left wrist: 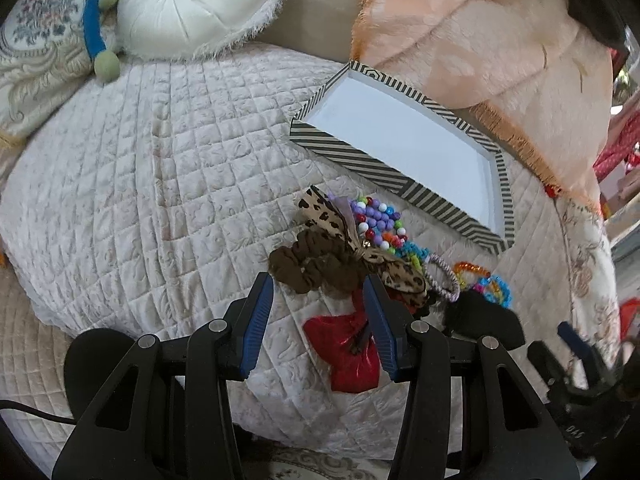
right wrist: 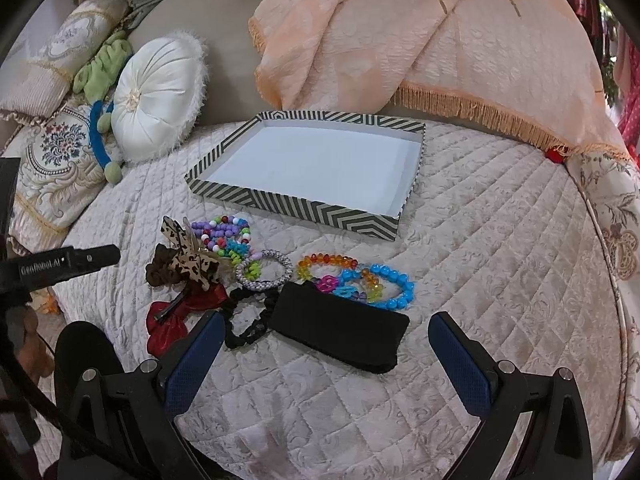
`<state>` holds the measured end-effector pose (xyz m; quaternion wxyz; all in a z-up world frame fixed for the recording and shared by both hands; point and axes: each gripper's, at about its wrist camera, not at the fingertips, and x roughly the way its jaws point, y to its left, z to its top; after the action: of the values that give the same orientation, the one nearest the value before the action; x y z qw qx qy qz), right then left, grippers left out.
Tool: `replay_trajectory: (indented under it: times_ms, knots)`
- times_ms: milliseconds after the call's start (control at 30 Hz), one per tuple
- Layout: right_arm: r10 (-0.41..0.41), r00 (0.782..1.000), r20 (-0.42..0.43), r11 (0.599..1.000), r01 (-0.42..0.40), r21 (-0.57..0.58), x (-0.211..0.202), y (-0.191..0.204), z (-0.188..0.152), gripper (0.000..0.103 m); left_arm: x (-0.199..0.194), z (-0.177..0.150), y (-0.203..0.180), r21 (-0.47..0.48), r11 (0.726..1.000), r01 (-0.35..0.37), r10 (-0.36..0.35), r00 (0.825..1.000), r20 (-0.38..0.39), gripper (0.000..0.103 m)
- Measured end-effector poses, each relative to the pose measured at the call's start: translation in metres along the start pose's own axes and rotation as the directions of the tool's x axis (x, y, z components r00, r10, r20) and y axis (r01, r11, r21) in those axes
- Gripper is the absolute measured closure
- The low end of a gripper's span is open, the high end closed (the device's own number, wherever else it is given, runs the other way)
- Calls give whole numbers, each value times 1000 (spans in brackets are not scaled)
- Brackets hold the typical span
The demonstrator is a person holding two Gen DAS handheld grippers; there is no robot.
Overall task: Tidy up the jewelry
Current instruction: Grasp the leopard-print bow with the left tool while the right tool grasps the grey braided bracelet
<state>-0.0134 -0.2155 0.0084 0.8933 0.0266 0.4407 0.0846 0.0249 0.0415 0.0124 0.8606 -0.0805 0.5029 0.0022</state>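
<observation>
A striped tray [right wrist: 224, 196] [left wrist: 352, 152] with a bare white floor lies on the quilted bed. In front of it is a pile: beaded bracelets [right wrist: 224, 230] [left wrist: 376, 220], a leopard bow [right wrist: 188, 260] [left wrist: 344, 236], a brown scrunchie [left wrist: 304, 264], a red bow [right wrist: 168, 324] [left wrist: 348, 356], a silver bracelet [right wrist: 264, 276], coloured bead bracelets [right wrist: 384, 284], a black hair tie [right wrist: 248, 328] and a black pouch [right wrist: 344, 328]. My left gripper [left wrist: 318, 292] is open, its fingers over the brown scrunchie and red bow. My right gripper [right wrist: 328, 344] is open wide, just before the black pouch.
A round white cushion [right wrist: 156, 96] and embroidered pillows [right wrist: 56, 160] lie at the back left. A peach fringed blanket [right wrist: 420, 40] is heaped behind the tray. The bed's edge [right wrist: 600, 240] curves down on the right.
</observation>
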Motion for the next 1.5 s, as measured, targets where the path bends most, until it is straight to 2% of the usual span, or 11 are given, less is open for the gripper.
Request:
replay_trajectory:
  times_ms: [233,300,567,700,900,1133,1267,1300,1367,1400,1500]
  knots:
    - [62,998,-26,998,-62,-23,11,7,-2,22,24,6,9,-156,971,181,-192,980,-60,54]
    - [71,997,-28,997,-72,-34,13,10,-1,23,29,10,9,-171,966,193,-208,976,-70,54]
    - [106,993,-45,986,-111,-124,35,25,21,47,43,17,18,-182,974,132,-154,982,-112,49]
    - [116,986,-121,971,-138,-196,66,30,38,58,52,17,28,-188,978,87,-113,985,-132,49]
    - [94,967,-236,946,-161,-280,113,38,49,60,66,16,32,-161,985,58,-83,984,-154,49]
    - [67,964,-259,920,-160,-358,136,43,48,61,89,17,25,-123,992,41,-65,978,-198,49]
    - [99,961,-257,928,-183,-326,142,36,47,77,98,13,19,-88,996,27,-44,981,-188,49]
    - [96,964,-249,925,-179,-336,141,35,46,86,97,12,18,-80,996,33,-46,983,-178,50]
    - [113,962,-249,924,-194,-330,140,34,46,91,97,12,16,-69,996,58,-69,983,-169,67]
    - [114,962,-249,925,-194,-327,138,34,46,93,97,11,14,-67,995,77,-87,982,-168,81]
    - [122,967,-224,930,-190,-316,130,32,50,95,92,11,13,-79,991,111,-122,980,-159,88]
